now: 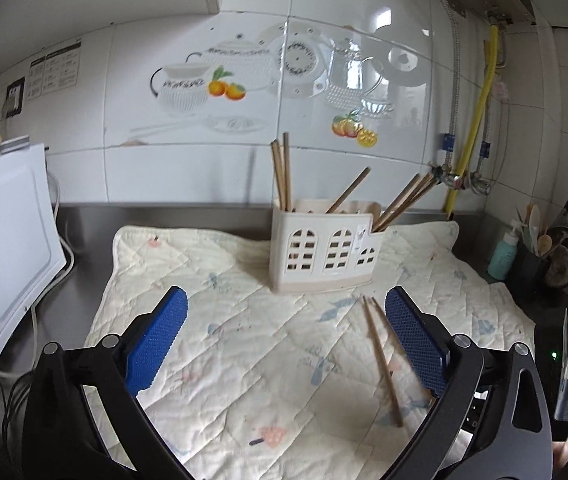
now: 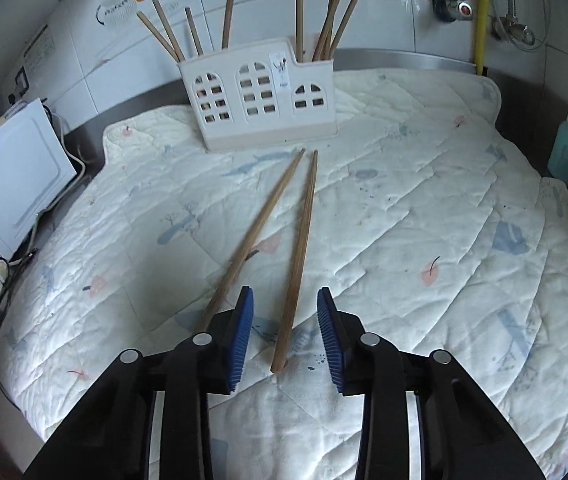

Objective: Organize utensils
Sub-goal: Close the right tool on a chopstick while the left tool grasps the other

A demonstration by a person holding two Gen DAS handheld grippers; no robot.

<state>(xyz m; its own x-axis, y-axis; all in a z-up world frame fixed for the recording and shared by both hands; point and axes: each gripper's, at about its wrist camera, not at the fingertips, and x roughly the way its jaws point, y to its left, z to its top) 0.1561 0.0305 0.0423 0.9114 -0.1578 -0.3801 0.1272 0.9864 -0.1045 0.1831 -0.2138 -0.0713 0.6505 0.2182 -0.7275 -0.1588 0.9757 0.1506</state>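
Right gripper (image 2: 285, 334) part open, straddling one loose chopstick (image 2: 298, 256); its neighbour (image 2: 257, 226) outside could get knocked. Left gripper (image 1: 286, 338) wide, empty.

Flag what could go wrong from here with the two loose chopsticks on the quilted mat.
1. The right gripper straddles only one chopstick; the other chopstick passes outside its left finger, so closing may grab one and nudge the other away.
2. The pads are near that stick's very end, so it could pivot or slip when lifted.
3. The left gripper is open and empty close beside the sticks; it might knock them.
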